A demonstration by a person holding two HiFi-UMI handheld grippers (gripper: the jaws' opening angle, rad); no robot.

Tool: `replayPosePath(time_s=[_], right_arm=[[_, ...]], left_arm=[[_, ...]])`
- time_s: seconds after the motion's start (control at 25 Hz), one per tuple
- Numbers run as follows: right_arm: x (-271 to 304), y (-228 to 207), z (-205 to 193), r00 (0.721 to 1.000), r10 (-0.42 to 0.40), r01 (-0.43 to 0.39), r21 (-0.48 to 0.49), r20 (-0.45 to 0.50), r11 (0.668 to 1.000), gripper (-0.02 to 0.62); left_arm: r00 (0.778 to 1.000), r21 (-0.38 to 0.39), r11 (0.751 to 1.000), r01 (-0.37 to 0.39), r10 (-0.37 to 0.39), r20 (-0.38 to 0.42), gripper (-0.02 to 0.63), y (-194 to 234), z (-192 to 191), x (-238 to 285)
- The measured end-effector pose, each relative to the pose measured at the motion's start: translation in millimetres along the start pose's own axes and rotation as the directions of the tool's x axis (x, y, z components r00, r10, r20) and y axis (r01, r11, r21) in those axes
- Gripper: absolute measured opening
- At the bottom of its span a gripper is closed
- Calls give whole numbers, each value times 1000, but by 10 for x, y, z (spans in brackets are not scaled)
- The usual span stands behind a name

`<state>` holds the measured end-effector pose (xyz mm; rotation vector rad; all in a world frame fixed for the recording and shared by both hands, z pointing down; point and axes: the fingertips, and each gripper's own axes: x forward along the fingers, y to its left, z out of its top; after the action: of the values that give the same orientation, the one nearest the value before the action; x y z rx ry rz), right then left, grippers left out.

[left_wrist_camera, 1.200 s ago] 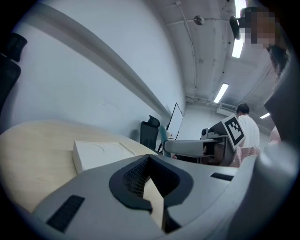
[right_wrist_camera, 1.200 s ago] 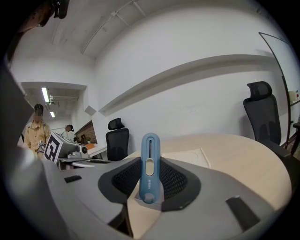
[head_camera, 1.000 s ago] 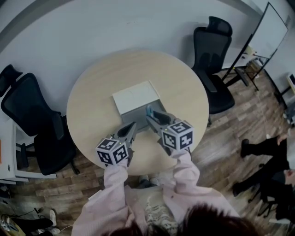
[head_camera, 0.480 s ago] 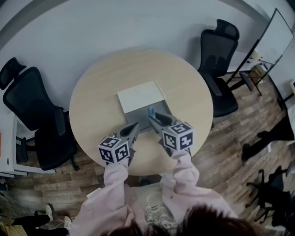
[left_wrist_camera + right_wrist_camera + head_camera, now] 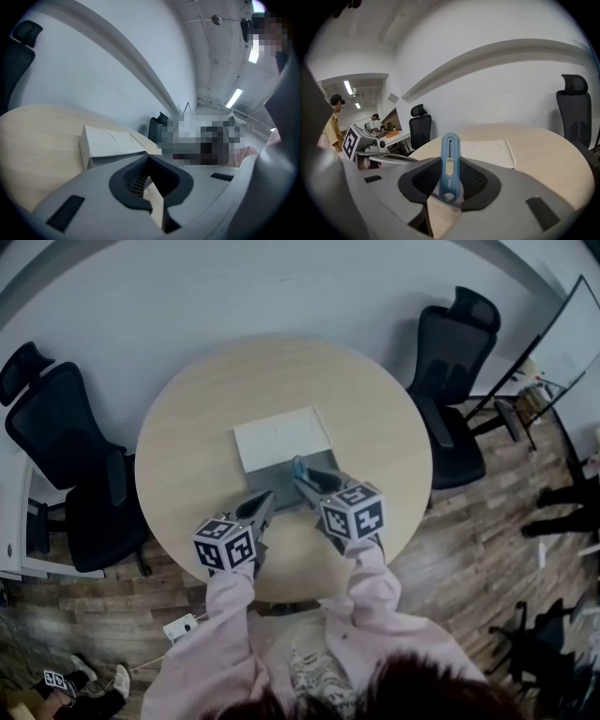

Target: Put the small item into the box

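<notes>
Right gripper view, what did your tongs hold?
My right tongs [image 5: 305, 484] gripped the small blue item [image 5: 450, 159] by one end, at the near edge of the white box [image 5: 281, 437] on the round worktop [image 5: 187, 456]. My left tongs [image 5: 265, 501] were closed and empty, just beside the box.

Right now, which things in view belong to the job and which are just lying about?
Job: blue item, clamped in the right gripper; white box; left gripper, shut, empty.
Lying about: left black chair; right black chair.
</notes>
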<state>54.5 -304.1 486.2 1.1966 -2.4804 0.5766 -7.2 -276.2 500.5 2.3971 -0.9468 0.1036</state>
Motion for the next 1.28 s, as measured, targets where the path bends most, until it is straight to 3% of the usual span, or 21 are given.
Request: replayPosePath(time_s=[0.72,1.28], right_arm=[[349,-120,-163,983,113,-126,-92,-143,988,126],[549,-211,-371,954,162,-200,-136,-252,970,126]], left_arm=[[996,-70,994,-87,89,20,9,187,-114,181],[993,-116,987,-108,112,30,9,255,-165,251]])
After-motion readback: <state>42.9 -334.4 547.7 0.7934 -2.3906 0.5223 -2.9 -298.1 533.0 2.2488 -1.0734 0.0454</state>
